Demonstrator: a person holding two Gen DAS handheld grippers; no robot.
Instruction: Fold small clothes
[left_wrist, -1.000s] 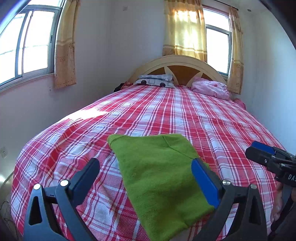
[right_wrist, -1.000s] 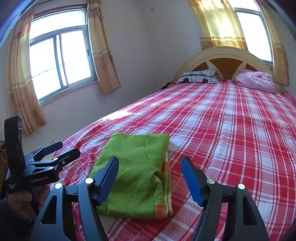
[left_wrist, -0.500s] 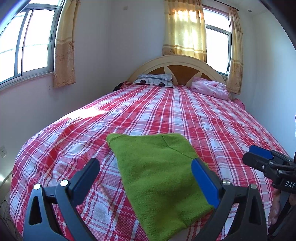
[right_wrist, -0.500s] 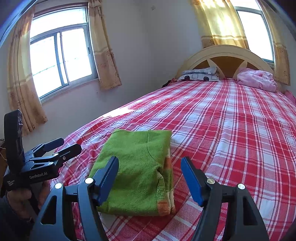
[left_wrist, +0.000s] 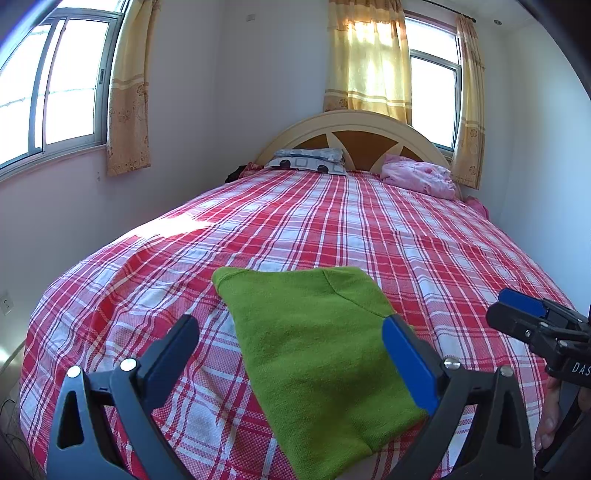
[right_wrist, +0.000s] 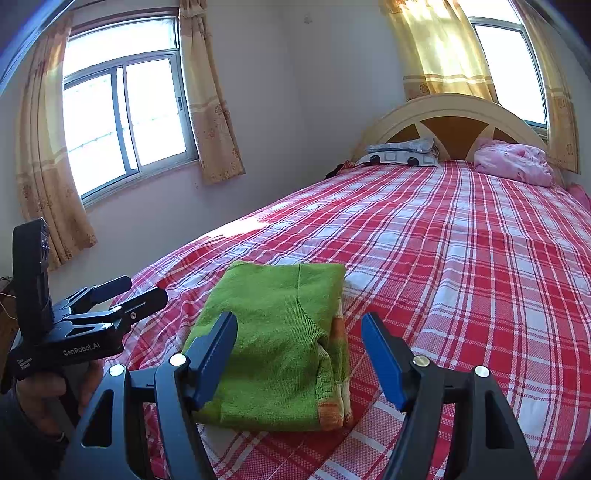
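A folded green sweater (left_wrist: 317, 343) lies low and centre in both wrist views, on the red plaid bed (left_wrist: 369, 236) (orange trim shows along its right edge). The left hand-held gripper (left_wrist: 291, 354) and the right hand-held gripper (right_wrist: 299, 350) each frame it with fingers spread apart, gripping nothing.

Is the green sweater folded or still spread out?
Folded: the green sweater lies as a compact rectangle, stacked layers showing at its right edge.
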